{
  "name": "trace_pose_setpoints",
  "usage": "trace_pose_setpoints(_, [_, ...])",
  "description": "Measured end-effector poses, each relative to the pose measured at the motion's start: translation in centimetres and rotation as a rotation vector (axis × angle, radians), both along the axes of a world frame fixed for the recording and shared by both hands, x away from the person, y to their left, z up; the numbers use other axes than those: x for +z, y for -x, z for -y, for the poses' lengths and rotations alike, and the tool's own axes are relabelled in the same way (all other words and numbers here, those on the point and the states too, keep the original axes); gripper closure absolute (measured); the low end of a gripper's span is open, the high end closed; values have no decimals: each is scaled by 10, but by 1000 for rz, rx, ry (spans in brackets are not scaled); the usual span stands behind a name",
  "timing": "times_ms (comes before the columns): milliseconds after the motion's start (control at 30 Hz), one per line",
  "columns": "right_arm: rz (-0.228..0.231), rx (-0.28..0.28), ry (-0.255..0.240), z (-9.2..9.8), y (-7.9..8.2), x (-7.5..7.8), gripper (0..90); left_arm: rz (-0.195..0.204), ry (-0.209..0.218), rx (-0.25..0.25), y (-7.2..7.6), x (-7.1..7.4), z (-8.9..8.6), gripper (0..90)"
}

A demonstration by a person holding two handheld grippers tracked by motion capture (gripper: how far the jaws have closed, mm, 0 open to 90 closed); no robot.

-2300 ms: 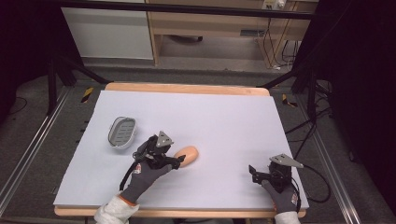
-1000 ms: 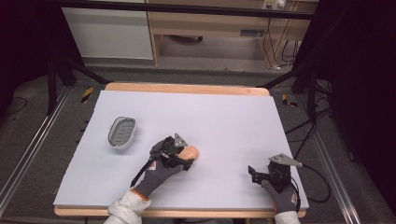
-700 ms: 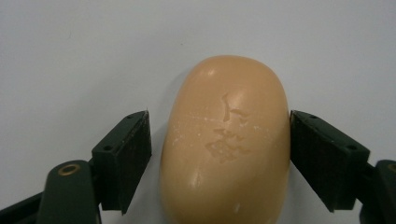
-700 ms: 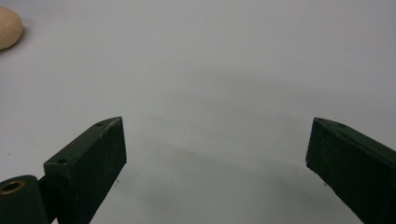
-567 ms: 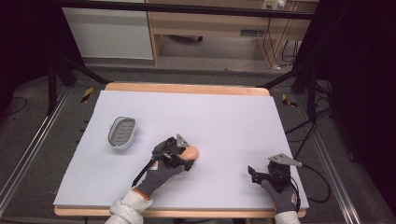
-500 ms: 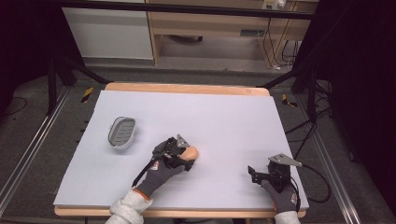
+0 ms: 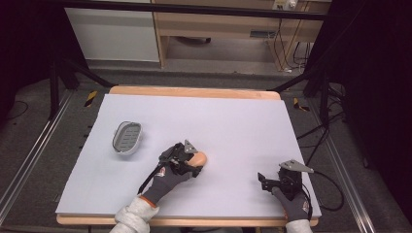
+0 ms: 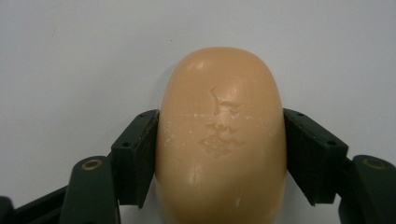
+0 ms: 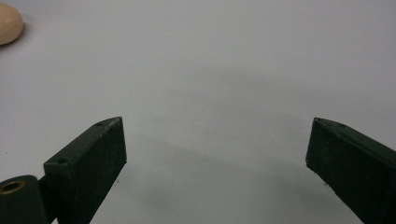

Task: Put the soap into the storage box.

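Your left tool [image 8: 219,154] clamps the soap bar [image 8: 220,140] across its short width, long axis pointing straight ahead, low over the counter [image 7: 233,121]; the soap dish [image 7: 127,137] lies to its left, while your right tool [image 9: 217,154] gapes wide.

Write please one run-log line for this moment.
left gripper: jaws shut on soap bar | right gripper: jaws open, idle over table | soap dish: apart, empty
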State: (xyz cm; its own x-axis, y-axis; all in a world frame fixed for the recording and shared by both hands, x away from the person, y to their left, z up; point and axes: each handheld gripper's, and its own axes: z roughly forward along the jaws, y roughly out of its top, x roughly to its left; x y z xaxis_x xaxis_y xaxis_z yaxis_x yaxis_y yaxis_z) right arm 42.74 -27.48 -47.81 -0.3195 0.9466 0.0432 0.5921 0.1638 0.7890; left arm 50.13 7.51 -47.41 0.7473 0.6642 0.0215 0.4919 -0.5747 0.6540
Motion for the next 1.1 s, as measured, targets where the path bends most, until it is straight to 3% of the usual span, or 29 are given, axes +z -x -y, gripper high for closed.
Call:
trace_pose_setpoints(133, [0,0,-1,0,0,0,53,1,-4,-7,1,2,-1,312])
trace_pose_setpoints(400, [0,-1,0,0,0,0,53,16,32,-10,9,14,-9,313])
trace_pose_setpoints(733, [-1,-3,1,0,0,0,53,47,78,22,21,30,-35,313])
trace_pose_setpoints(1100, [-2,-5,3,0,0,0,53,62,109,58,32,37,-59,313])
